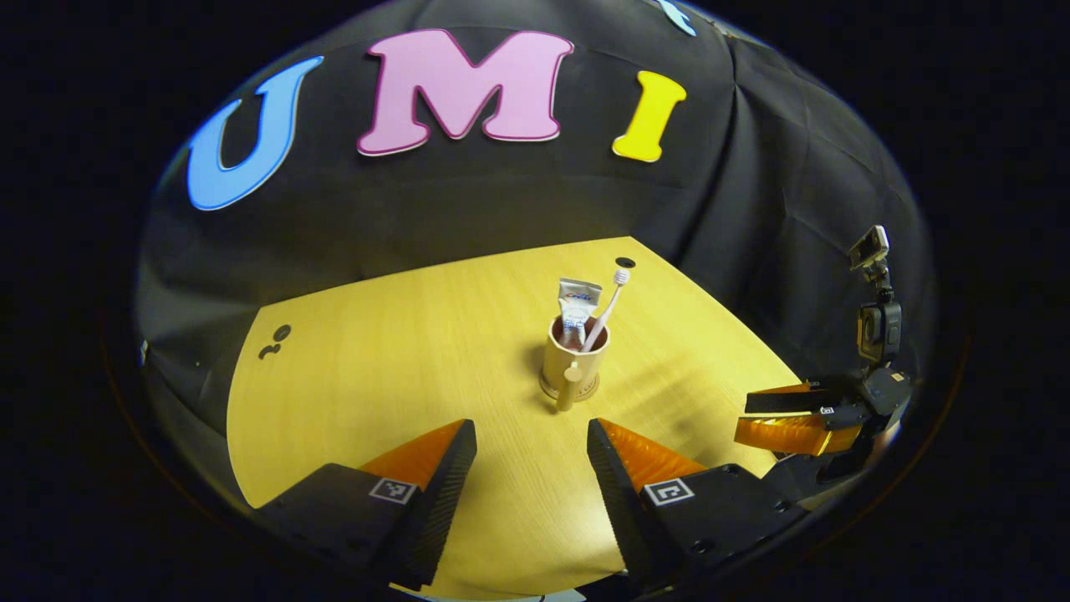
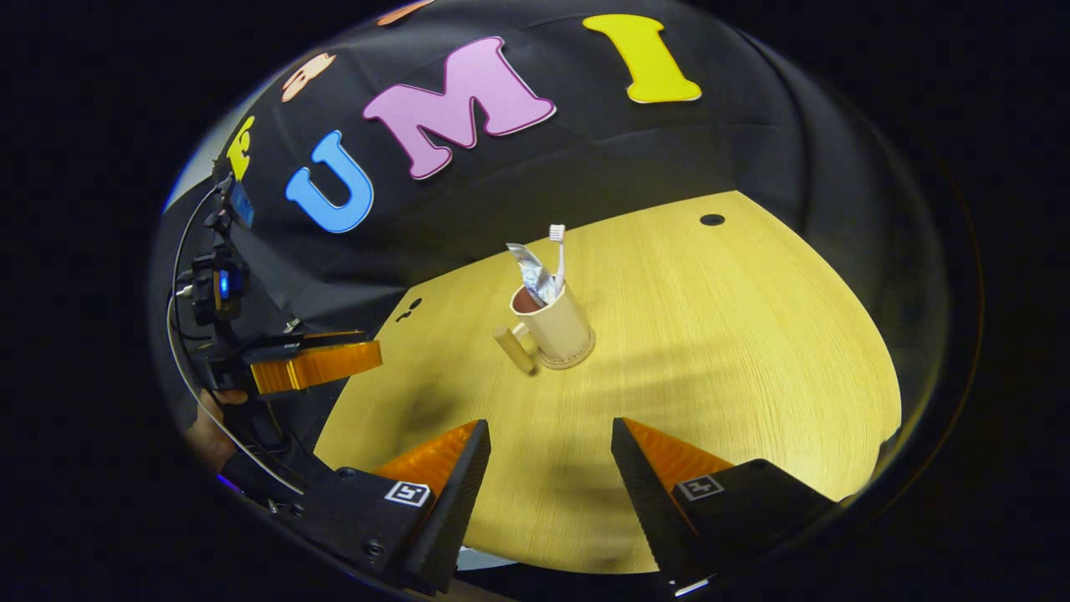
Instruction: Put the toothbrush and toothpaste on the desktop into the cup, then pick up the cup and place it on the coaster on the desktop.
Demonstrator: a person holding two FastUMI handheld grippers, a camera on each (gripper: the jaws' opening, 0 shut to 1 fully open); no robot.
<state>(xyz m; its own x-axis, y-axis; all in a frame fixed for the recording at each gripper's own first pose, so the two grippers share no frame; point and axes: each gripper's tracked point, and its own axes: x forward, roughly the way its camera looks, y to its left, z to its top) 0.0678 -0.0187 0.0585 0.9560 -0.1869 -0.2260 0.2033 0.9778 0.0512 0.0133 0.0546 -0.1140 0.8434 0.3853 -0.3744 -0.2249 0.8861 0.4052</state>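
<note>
Cup (image 1: 573, 361) stands upright near the middle of the desk (image 1: 376, 376), handle (image 1: 568, 391) pointing toward the left gripper's camera. Toothpaste (image 1: 577, 311) and toothbrush (image 1: 608, 308) both stand inside it, leaning against the rim, brush head up. A thin disc rims the cup's foot, most likely the coaster (image 1: 570, 391); judged from this, the cup is already seated on it and the task looks essentially done.

Left gripper (image 1: 532, 468): jaws apart, nothing between them, held back from the cup above the near desk edge. Right gripper (image 2: 550, 468): jaws likewise apart and empty, well clear of the cup. Each gripper also appears at the edge of the other's view.

Risks from here:
- Tube and brush are tall and top-heavy in a narrow cup; a brush against them on withdrawal could tip the cup.
- Handle sticks out toward the left gripper; a forward drift could catch it and drag the cup off the coaster.
- Cup's centring on the coaster cannot be confirmed; far side hidden.
</note>
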